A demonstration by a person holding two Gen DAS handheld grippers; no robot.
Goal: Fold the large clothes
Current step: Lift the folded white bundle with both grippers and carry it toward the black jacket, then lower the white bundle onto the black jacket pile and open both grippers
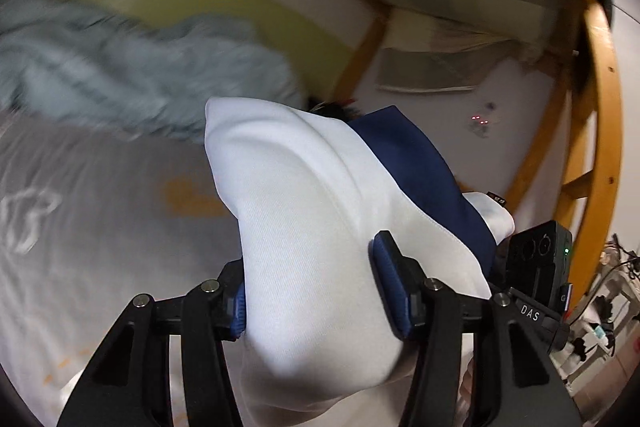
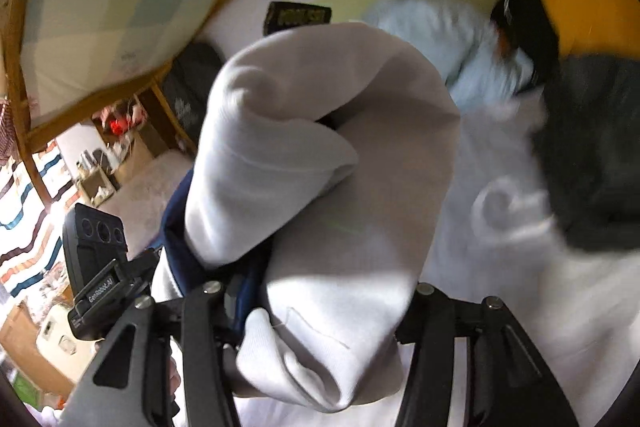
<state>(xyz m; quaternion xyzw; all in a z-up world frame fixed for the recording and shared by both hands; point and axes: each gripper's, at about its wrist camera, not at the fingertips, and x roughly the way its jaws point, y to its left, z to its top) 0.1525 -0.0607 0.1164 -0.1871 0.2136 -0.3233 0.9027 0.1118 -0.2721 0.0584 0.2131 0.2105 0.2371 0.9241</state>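
A large white garment (image 1: pixel 300 187) with a navy blue part (image 1: pixel 420 171) is bunched up in front of both cameras, lifted off the bed. My left gripper (image 1: pixel 312 287) is shut on a thick fold of it, and the blue pads (image 1: pixel 386 267) press into the white cloth. In the right wrist view the same white garment (image 2: pixel 320 107) bulges between the fingers of my right gripper (image 2: pixel 324 303), which is shut on it; the cloth hides the fingertips. Each view shows the other gripper's black body close by (image 1: pixel 536 267) (image 2: pixel 96 247).
Below lies a white bed sheet (image 1: pixel 100 207) with a fluffy light blue blanket (image 1: pixel 120 67) at its far side. A wooden bed frame (image 1: pixel 600 147) runs along the right. A dark cushion (image 2: pixel 592 155) and a yellow pillow (image 2: pixel 592 11) lie at the right.
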